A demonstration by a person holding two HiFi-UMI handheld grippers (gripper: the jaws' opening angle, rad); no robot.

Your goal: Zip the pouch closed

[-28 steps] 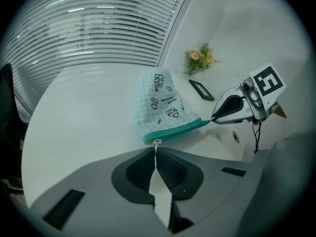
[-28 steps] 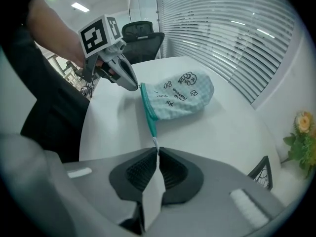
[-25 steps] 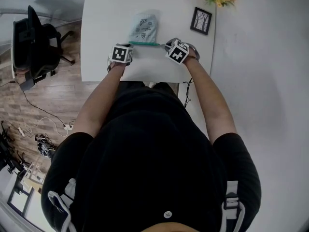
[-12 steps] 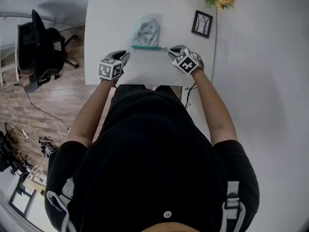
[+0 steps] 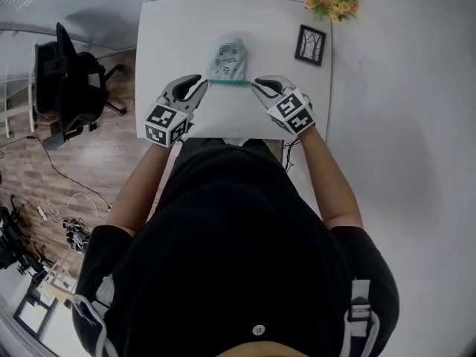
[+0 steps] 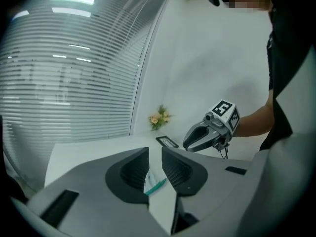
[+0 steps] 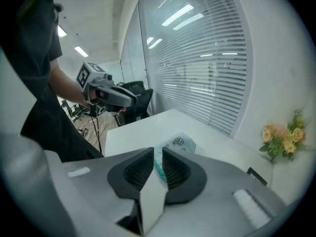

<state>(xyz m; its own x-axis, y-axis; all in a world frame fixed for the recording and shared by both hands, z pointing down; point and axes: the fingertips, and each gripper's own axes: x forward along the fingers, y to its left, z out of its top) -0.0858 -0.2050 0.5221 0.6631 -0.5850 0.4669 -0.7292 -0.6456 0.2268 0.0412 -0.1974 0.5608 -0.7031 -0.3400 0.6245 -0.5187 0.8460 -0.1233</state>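
Risen above the pouch [image 5: 227, 58], left gripper [image 5: 198, 84] just opened, right gripper [image 5: 258, 85] ajar, both empty.

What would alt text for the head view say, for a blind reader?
From above, a person in black holds a left gripper and a right gripper, both empty, over a white table, either side of a pale pouch with a green zip edge. The left gripper's jaws have just been opening.

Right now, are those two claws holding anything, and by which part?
Nothing. The left gripper, jaws just opened, and the right gripper are both empty; the pouch lies on the table.
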